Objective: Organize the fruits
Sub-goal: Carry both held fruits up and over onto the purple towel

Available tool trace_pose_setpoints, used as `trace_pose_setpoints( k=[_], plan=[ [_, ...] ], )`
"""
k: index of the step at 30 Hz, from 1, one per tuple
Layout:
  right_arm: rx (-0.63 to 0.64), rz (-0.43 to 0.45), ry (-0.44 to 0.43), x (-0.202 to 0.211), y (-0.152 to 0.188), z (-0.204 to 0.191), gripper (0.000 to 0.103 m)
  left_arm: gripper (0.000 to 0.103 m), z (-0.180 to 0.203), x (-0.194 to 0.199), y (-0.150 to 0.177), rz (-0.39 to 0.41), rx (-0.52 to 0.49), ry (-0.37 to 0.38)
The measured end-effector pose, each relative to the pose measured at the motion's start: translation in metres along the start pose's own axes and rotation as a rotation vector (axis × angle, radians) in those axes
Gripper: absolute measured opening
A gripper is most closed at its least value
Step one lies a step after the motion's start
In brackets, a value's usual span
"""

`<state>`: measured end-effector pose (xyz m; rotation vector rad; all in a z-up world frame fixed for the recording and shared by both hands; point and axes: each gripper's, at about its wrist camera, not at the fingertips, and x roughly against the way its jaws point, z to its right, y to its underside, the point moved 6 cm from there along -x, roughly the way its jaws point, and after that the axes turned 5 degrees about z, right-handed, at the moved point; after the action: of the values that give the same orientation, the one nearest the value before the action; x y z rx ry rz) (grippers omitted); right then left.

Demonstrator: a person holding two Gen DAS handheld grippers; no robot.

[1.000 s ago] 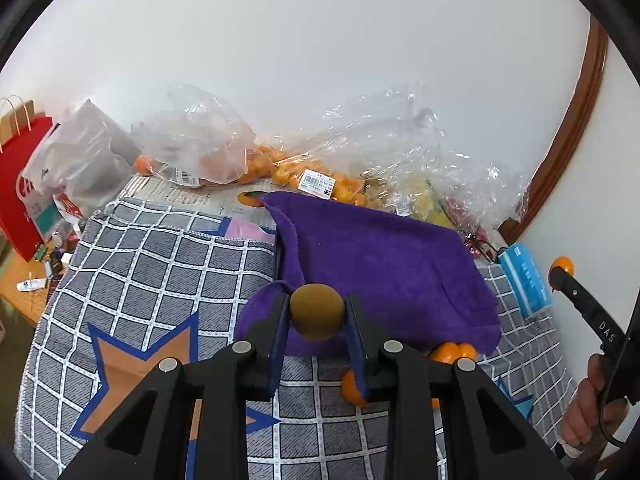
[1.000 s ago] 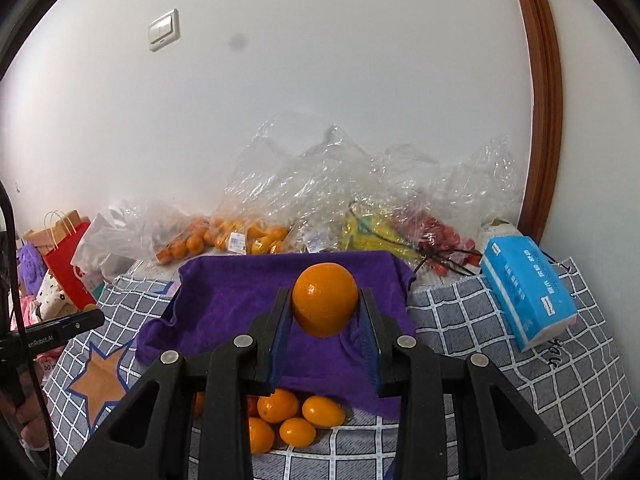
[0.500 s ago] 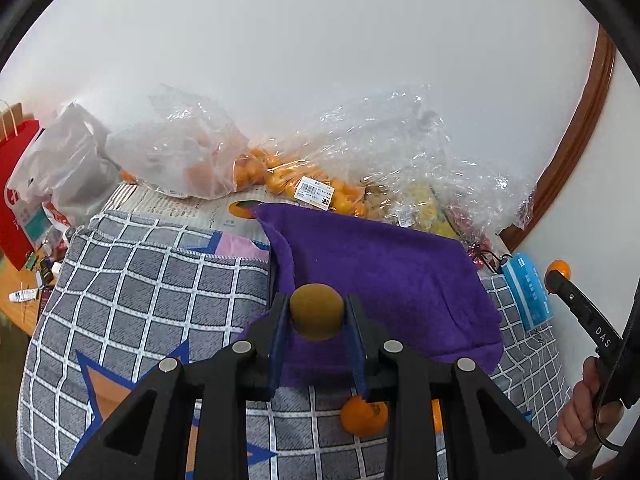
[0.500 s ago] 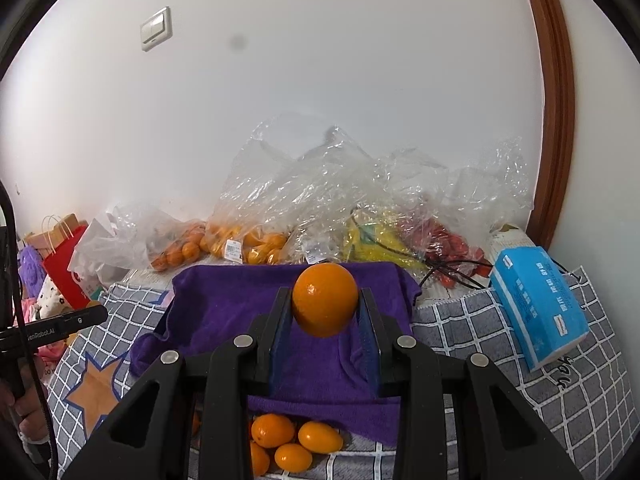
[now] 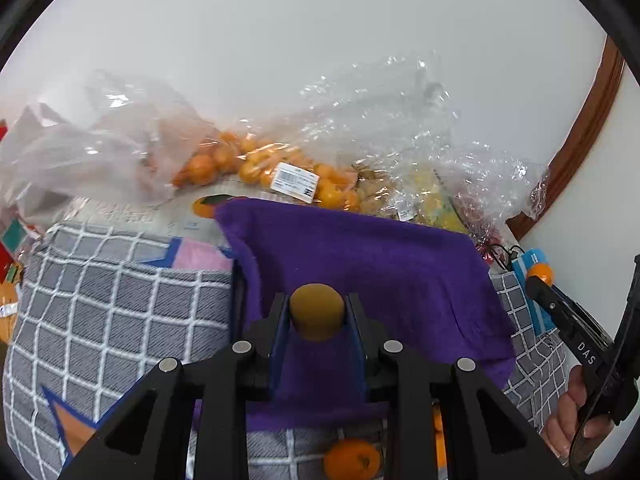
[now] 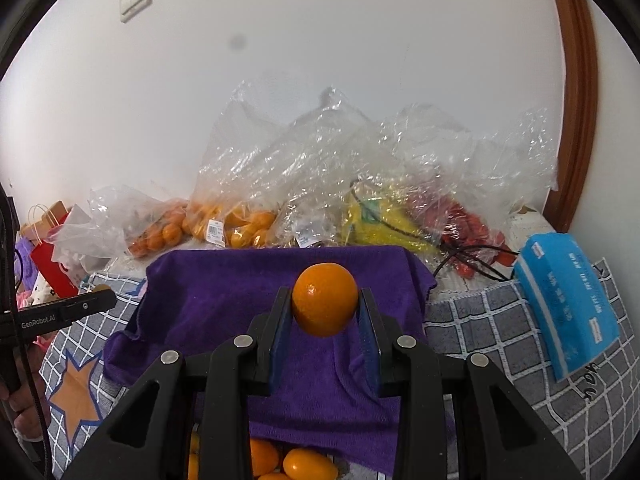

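My left gripper (image 5: pixel 317 314) is shut on a brown kiwi (image 5: pixel 317 310) and holds it above the near left part of a purple towel (image 5: pixel 360 264). My right gripper (image 6: pixel 325 304) is shut on an orange (image 6: pixel 325 298) and holds it above the middle of the same towel (image 6: pixel 224 300). Loose small oranges lie on the checked cloth in front of the towel (image 5: pixel 352 460) (image 6: pixel 308 466). The right gripper with its orange also shows at the right edge of the left wrist view (image 5: pixel 540 274).
Clear plastic bags of oranges (image 5: pixel 264 168), yellow fruit (image 6: pixel 372 224) and red fruit (image 6: pixel 468 224) line the wall behind the towel. A blue tissue pack (image 6: pixel 568 300) lies at the right. A grey checked cloth (image 5: pixel 112 304) covers the surface. Red paper bags (image 6: pixel 52 268) stand at far left.
Both grippers have moved forward over the towel, still holding their fruit. The loose oranges have slid toward the bottom of both views.
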<state>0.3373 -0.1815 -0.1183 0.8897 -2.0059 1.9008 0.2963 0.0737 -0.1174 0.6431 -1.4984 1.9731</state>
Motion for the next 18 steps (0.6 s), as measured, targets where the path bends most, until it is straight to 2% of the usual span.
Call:
trace_pose_setpoints(
  k=[8,18],
  plan=[
    [-0.010,-0.076,-0.003,-0.044,0.018,0.005,0.032,0.026,0.005,-0.046,-0.004,-0.051,0.005,-0.001],
    [-0.018,-0.158,0.011,-0.073,0.041,0.015,0.032,0.026,0.002,-0.092,0.007,-0.123,-0.002,-0.013]
  ],
)
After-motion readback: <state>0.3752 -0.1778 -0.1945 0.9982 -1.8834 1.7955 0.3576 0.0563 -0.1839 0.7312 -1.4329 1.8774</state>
